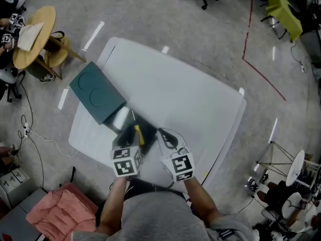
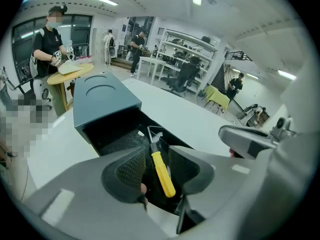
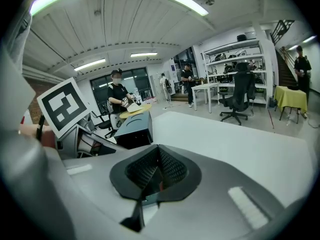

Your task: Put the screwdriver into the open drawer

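One screwdriver (image 2: pixel 163 176) with a yellow handle, one teal cabinet (image 1: pixel 96 92) with a single dark drawer (image 1: pixel 148 128) pulled open, and two claws – that is all that stands on or over the worktop (image 1: pixel 195 99). The screwdriver lies inside the drawer, its metal shaft pointing towards the cabinet body and its handle towards the person. The left claw (image 2: pixel 157 170) hangs tilted steeply down over the drawer with its jaws spread wide and released; the screwdriver shows in the gap below them, and neither pad touches it. The right claw (image 3: pixel 156 171) sits just beside the left one, angled more shallowly across the bare worktop, its two pads clenched together with nothing between them. In the head view both forearms reach forward side by side from the bottom edge, each claw carrying one marker cube. The cabinet's top bears two round outlines. The worktop is a plain white slab with rounded corners, standing on a grey floor (image 1: pixel 210 29) crossed by a red line (image 1: pixel 261 70). Around it are a round wooden table (image 1: pixel 37 31), a pink cloth (image 1: pixel 60 207), dark office chairs and a yellow-green seat (image 1: pixel 283 6) – and the gripper views show several people standing by benches and shelving under strip lights.
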Motion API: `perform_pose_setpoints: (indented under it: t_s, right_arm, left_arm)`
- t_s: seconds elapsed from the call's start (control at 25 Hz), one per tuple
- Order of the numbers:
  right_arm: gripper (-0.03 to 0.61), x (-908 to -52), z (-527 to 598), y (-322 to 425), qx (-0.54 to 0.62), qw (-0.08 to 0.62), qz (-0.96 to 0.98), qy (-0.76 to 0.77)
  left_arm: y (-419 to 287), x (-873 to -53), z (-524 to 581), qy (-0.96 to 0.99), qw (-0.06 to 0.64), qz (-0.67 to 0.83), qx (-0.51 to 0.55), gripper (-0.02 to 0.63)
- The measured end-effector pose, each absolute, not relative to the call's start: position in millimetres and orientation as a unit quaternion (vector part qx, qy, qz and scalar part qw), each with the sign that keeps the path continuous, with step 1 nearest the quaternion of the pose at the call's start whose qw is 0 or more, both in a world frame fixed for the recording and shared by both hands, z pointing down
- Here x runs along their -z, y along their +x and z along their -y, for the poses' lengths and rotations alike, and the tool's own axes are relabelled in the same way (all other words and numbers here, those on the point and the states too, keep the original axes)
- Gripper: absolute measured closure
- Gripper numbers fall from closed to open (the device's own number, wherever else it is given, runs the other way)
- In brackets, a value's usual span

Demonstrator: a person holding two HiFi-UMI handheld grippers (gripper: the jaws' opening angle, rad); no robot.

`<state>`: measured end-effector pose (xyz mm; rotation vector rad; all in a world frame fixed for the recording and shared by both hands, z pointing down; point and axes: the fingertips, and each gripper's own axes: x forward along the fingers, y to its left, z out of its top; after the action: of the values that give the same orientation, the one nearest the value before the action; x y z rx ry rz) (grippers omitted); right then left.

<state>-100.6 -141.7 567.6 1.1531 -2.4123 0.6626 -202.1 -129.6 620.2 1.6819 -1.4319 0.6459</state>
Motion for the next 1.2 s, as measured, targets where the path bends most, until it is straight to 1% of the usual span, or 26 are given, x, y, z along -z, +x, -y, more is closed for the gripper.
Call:
perform_pose_setpoints:
  t_s: [0.52,0.76,0.88,1.0,1.2]
  right_arm:
    - [0.574,-527.1,119.2,-89.7,-0.202,0.176,0.853,0.448]
    - [0.574,-506.1,106.4,-79.5,-0.184,0.168,0.846,0.471]
    - [0.574,-495.3,98.8,-70.0,-0.177,0.160,0.841,0.486]
    - [0.574,-483.6,92.7,-61.0,-0.170,0.152,0.835,0.501]
    - [0.574,-461.4,84.0,-47.3,-0.153,0.136,0.825,0.526]
  left_arm:
    - [-184.4,-557.9,122.4,0.719,0.335,0.558,-0.243,0.489]
    - [-178.8,-526.2,115.3,0.742,0.299,0.554,-0.230,0.525]
    - [-170.0,-505.9,113.7,0.757,0.279,0.549,-0.219,0.532]
    - [-163.6,-484.3,113.8,0.772,0.252,0.547,-0.205,0.571]
    - [-155.5,-455.4,110.2,0.795,0.205,0.540,-0.186,0.601]
